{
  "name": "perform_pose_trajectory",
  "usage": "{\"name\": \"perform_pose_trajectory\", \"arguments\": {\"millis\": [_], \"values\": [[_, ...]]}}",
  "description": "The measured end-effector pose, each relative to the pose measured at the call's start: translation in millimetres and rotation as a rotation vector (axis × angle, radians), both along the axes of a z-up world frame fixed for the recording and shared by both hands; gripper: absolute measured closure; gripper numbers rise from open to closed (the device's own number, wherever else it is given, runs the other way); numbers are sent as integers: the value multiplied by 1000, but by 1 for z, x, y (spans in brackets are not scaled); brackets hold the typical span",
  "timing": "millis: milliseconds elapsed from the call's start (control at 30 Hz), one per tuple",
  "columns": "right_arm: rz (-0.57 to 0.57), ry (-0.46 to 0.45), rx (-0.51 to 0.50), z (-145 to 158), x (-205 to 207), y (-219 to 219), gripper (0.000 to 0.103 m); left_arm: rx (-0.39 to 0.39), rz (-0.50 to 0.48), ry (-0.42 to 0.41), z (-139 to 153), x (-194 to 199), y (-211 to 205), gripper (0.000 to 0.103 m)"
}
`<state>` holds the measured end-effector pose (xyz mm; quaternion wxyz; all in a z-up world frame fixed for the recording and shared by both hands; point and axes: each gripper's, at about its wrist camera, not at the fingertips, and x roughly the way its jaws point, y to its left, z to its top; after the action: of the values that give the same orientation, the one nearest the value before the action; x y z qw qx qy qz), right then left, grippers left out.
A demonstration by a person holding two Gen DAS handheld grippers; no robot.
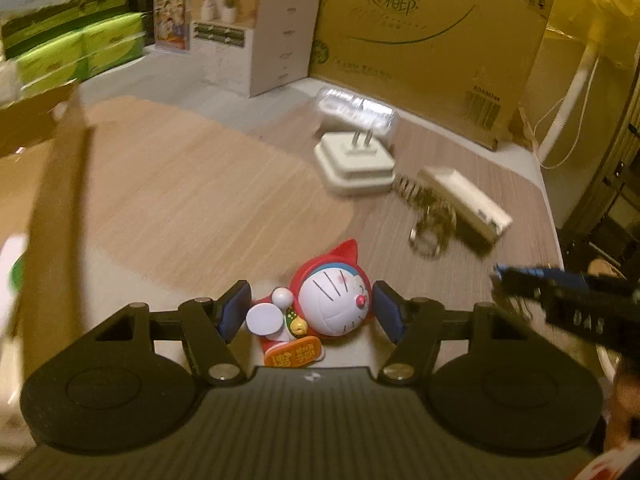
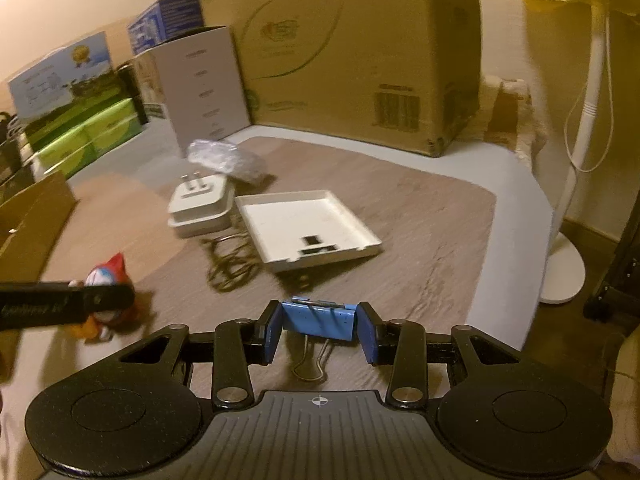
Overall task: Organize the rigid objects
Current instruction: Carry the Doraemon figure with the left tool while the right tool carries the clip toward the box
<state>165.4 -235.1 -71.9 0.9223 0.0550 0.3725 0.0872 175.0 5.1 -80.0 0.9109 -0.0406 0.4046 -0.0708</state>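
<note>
— What is held by the left gripper (image 1: 310, 308)?

— A toy (image 1: 320, 312) is clamped between its pads, low at six o'clock in the left wrist view, over the table (image 1: 180, 184).

— And the right gripper (image 2: 320, 330)?

— It is closed on a blue clip (image 2: 318, 320), gripped at both ends, wire handles pointing back.

— What is seen beyond?

— A tray (image 2: 308, 226) at twelve o'clock, a plug (image 2: 200, 206) at eleven touching its corner, keys (image 2: 230, 268) between them — a foil pack (image 2: 226, 160) behind the plug.
</note>
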Motion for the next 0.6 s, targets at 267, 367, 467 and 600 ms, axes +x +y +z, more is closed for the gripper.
{"name": "perform_pose_trajectory", "arguments": {"millis": [267,367,467,600], "values": [[72,4,12,4,-22,23,63,29,79,-33,-2,-43,13,23],[86,8,11,4,-25,28,63,16,127,-39,-4,-48,10,23],[91,11,11,4,-26,30,63,-4,165,-58,-4,-48,6,23],[94,11,9,4,-24,31,63,-24,199,-67,-3,-38,1,28]]}}
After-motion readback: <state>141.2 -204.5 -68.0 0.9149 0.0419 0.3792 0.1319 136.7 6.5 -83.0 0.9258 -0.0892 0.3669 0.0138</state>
